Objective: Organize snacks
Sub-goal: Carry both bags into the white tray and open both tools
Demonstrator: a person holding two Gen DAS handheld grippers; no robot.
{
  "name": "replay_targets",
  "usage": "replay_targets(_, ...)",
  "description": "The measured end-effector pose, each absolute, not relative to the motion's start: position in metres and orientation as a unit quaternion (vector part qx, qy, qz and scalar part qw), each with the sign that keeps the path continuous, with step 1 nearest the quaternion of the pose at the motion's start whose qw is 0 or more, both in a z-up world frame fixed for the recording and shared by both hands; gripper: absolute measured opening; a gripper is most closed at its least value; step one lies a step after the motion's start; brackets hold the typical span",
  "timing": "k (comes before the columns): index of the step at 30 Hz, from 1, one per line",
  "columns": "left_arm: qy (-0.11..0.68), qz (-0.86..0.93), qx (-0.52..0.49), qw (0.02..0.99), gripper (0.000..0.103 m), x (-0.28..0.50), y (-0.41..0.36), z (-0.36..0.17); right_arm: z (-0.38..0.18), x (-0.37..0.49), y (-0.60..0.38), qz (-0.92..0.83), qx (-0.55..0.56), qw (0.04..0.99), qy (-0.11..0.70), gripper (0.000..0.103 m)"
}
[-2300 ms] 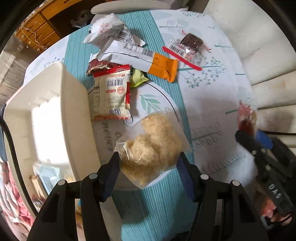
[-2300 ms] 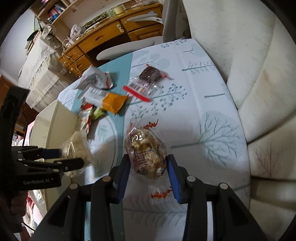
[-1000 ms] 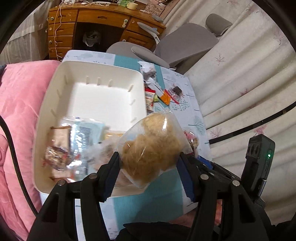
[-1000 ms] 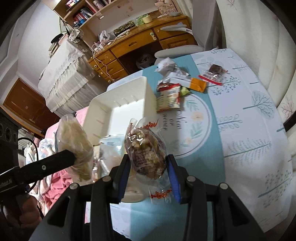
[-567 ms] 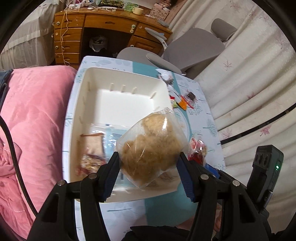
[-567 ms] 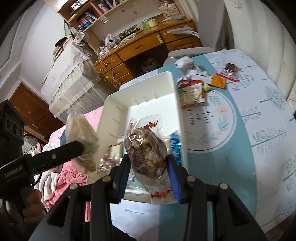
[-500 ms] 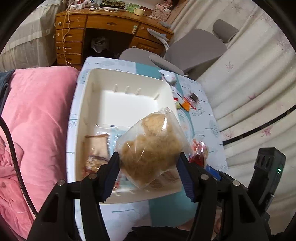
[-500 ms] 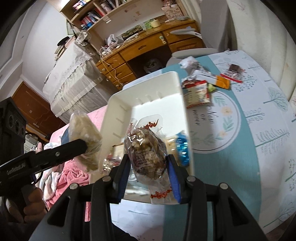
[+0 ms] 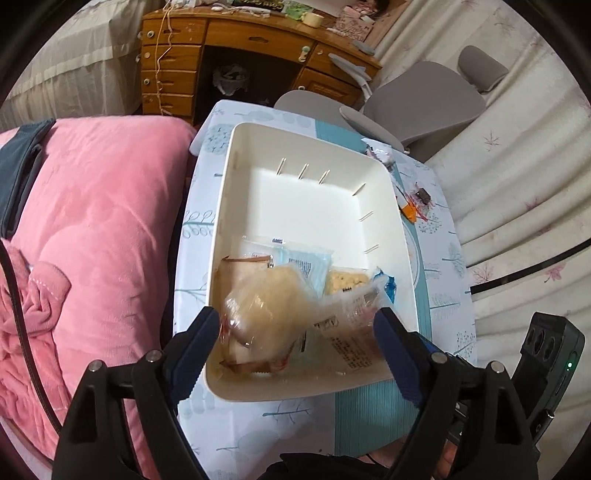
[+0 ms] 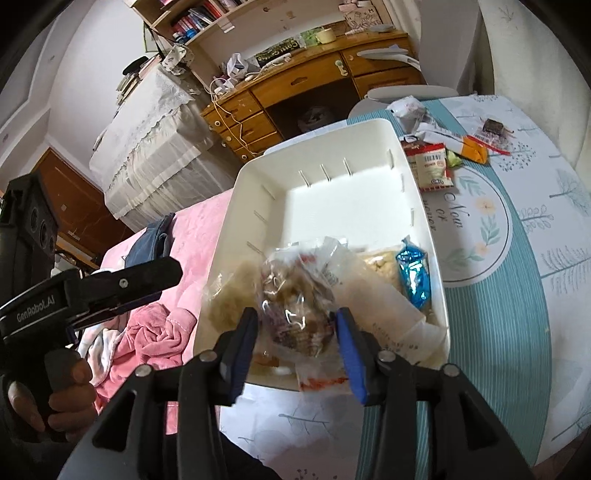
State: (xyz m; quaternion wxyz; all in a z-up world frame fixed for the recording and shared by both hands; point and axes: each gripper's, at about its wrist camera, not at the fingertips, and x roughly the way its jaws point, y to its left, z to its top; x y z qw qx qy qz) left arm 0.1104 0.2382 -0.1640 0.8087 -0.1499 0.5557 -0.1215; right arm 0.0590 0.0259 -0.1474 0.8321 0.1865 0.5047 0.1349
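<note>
Two bags hang over the white bin (image 9: 221, 229): the left gripper (image 9: 295, 332) is spread, its floss bag (image 9: 266, 310) free; the right gripper (image 10: 295, 332) seems loosened around the popcorn bag (image 10: 295, 314), which may slide over the near rim.

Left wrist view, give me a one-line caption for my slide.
Open left gripper above the white bin, the blurred bag of pale snack below it among other packets.

A home bedroom: a pink quilt (image 9: 99, 221) lies beside the table (image 10: 546, 258) with its leaf-print cloth, a wooden desk (image 9: 236, 48) and bookshelf (image 10: 207, 18) stand behind, with a grey chair (image 9: 417, 99) and curtains (image 9: 517, 155).
</note>
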Motion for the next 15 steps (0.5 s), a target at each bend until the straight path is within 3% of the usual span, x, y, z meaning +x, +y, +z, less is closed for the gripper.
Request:
replay_targets(4, 0.556, -0.120, -0.155, 0.808, 0.085, 0.108, 0.238, -0.166, -0.142, 0.054, 0.025, 0.131, 0.182, 0.838, 0.497, 0.058)
replay_targets(15, 0.543, -0.125, -0.146, 0.818, 0.085, 0.104, 0.222, -0.153, -0.135, 0.051, 0.000, 0.094, 0.181, 0.843, 0.498, 0.061)
